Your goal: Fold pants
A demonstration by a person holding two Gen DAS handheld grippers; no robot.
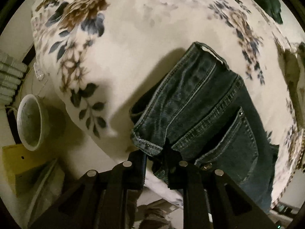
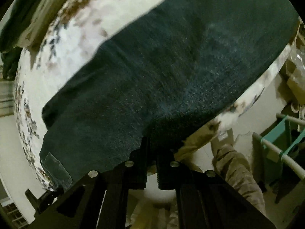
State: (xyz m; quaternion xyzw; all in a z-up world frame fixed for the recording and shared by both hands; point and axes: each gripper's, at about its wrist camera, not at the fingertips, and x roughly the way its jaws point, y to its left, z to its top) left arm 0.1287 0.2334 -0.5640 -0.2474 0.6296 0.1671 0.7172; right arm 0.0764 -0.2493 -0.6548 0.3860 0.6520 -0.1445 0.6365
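Pants (image 1: pixel 205 105) of dark blue denim lie on a floral bedspread (image 1: pixel 133 28), waistband end toward the far side, back pocket and contrast stitching facing up in the left wrist view. Left gripper (image 1: pixel 162 156), at the near edge of the cloth, has its fingers set narrowly apart with a hem fold of the denim between them; whether they clamp it firmly cannot be told. Right gripper (image 2: pixel 151 152) has its fingers drawn close on the near edge of the pants (image 2: pixel 162 72), which spread broadly across the bedspread (image 2: pixel 72 38) in that view. A round grey bowl (image 1: pixel 30 122) stands at the left, off the bedspread.
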